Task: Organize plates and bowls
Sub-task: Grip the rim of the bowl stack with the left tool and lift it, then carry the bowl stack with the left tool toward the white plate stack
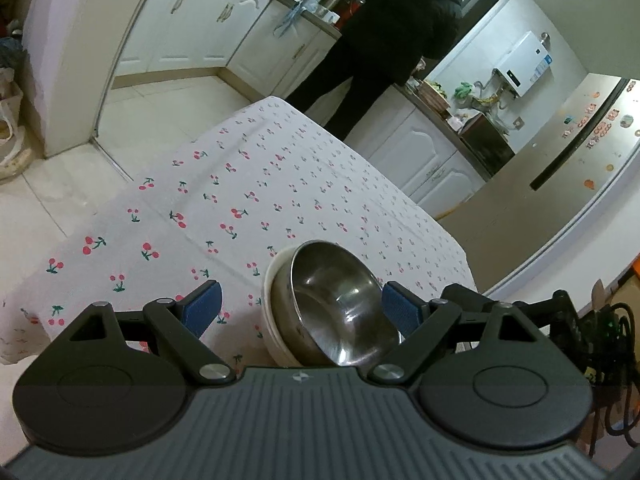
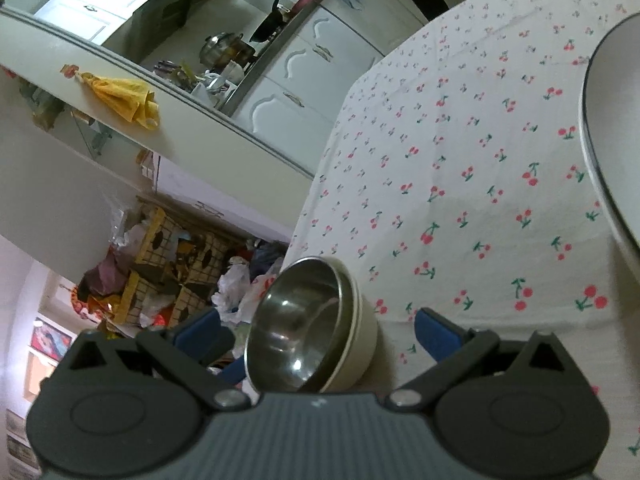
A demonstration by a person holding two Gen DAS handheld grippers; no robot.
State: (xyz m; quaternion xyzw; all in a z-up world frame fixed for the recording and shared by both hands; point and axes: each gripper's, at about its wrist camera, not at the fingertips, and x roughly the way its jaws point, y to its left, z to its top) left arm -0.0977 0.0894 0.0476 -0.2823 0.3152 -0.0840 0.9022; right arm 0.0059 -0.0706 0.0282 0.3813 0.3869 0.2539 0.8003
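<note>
Kitchen cabinets and a person in dark clothes [image 1: 400, 40] fill the background beyond a worktop [image 1: 280, 184] spread with a cherry-print cloth

Each wrist view shows a steel bowl nested inside a white bowl, sitting between wide-spread blue pads. Both are probably the same stack seen from opposite sides, though the views do not settle that.

In the left view the steel bowl [image 1: 340, 304] sits inside the white bowl [image 1: 272, 312], tipped so the opening faces the camera. The left hand-held gripper [image 1: 300, 304] has its jaws parted. The right-side pad [image 1: 400, 308] lies against or just behind the steel rim, and I cannot tell if it touches. The left-side pad [image 1: 204, 304] stands well clear of the white wall.

In the right view the same pairing appears, steel bowl [image 2: 300, 328] in white bowl [image 2: 360, 340], near the worktop edge. The right hand-held gripper [image 2: 328, 332] is likewise spread wide, with neither pad visibly pressing the bowls.

Nesting the bowls saves room and lets them move as one unit, which suits the tidying task. Judging by the spread jaws, the stack is either being straddled for a grasp or has just been set down.

At the right edge of the right view, a large white plate [image 2: 612, 120] with a dark rim rests on the cloth, well apart from the bowls, likely the next piece to sort
</note>
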